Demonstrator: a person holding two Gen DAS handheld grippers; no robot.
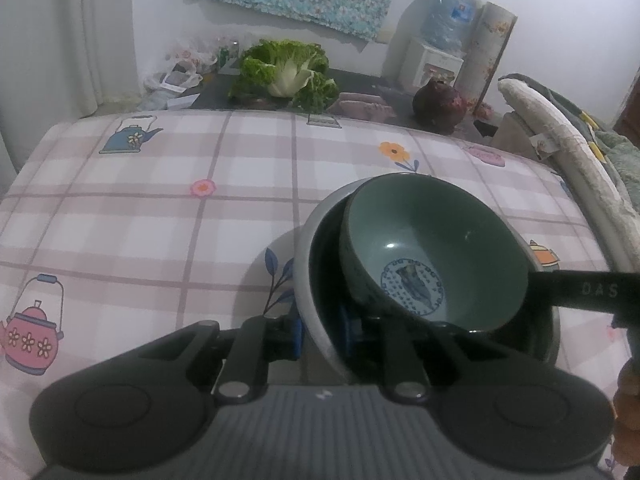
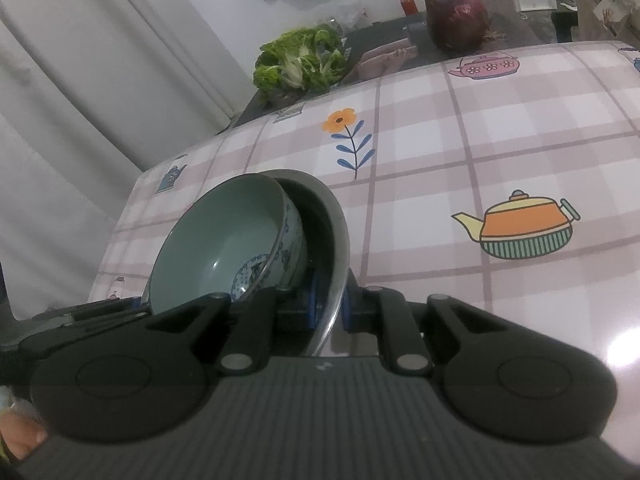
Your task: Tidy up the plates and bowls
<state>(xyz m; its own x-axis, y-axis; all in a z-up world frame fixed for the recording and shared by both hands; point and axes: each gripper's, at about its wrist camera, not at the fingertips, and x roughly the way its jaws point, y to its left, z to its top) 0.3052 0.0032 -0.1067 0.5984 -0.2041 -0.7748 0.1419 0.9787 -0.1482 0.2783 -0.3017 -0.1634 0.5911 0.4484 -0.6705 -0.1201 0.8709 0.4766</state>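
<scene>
Two tools, left tool point(image 1: 320, 332) and right tool point(image 2: 326, 308), pinch opposite rims of your metal bowl point(image 1: 308, 280); the green bowl point(image 1: 432, 248) sits tilted inside.

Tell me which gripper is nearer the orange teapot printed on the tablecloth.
Right. The right gripper, shut on the metal bowl at its rim, has the orange teapot print just beyond it; the left gripper clamps the opposite rim, with the bowl between.

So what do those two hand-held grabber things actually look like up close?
Both look alike. The left gripper and right gripper each have a grey ribbed body flanked by two round black housings, black linkage arms on silver pivot pins, and blue-padded jaws. White letters mark a black bar of the right one, seen from the left camera.
</scene>
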